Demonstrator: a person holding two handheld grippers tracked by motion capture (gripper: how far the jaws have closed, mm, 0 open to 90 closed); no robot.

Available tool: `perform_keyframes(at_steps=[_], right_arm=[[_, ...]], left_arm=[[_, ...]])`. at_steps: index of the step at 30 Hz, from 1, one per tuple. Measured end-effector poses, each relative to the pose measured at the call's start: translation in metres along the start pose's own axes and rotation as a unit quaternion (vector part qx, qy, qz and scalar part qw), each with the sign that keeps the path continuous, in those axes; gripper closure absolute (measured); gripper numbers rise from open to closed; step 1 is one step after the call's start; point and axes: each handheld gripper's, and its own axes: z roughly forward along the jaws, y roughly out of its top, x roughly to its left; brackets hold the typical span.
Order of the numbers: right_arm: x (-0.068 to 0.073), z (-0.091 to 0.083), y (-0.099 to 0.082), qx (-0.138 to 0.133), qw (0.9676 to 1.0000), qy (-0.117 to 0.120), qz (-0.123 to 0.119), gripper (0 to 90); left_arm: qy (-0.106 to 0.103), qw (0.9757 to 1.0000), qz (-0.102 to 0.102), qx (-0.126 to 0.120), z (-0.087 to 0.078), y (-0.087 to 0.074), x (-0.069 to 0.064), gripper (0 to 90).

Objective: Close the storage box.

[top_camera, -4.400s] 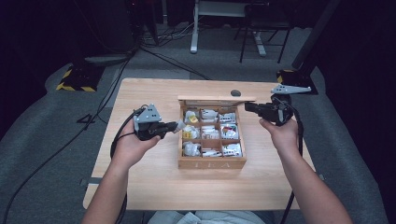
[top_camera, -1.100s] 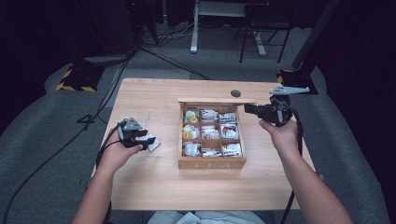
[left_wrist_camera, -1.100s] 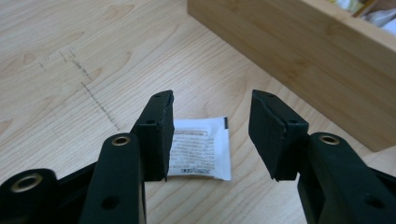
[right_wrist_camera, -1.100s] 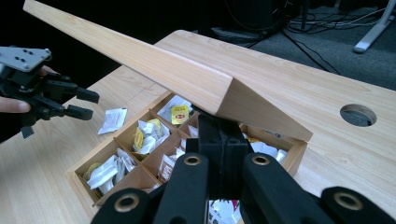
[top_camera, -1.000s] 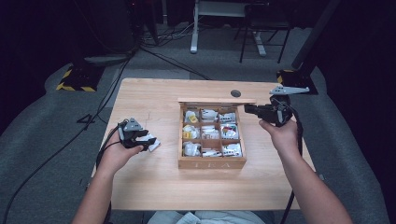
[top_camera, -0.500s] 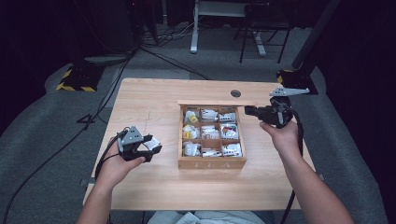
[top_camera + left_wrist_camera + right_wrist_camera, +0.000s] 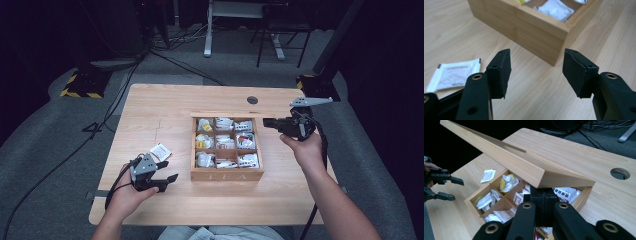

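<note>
1. Currently, the tea sachet lies flat on the worktop, left of the wooden tea box, its long axis running diagonally.
2. Left claw sits nearer the person than the sachet, just apart from it; its jaws have just been opening, stand wide and hold nothing.
3. Right claw is clamped on the raised box lid, propping it up.
4. Earlier the left claw carried the sachet; now the sachet rests released.
</note>
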Motion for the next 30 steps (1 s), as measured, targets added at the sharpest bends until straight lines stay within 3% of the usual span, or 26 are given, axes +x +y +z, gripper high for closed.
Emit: perform_keyframes(at_steps=[10,16,30], right_arm=[[0.005,-0.005,-0.005,0.012,0.9999,-0.002,-0.005,89.7],[0.008,-0.007,-0.009,0.02,0.9998,0.001,-0.006,89.7],[0.012,-0.01,-0.024,0.035,0.9994,0.004,-0.002,89.7]], left_arm=[[0.001,0.9996,0.003,0.028,0.012,-0.019,-0.015,40.4],[0.008,0.9993,-0.009,0.036,0.013,-0.027,-0.015,39.7],[0.02,0.9986,-0.012,0.047,0.016,-0.033,-0.013,39.6]])
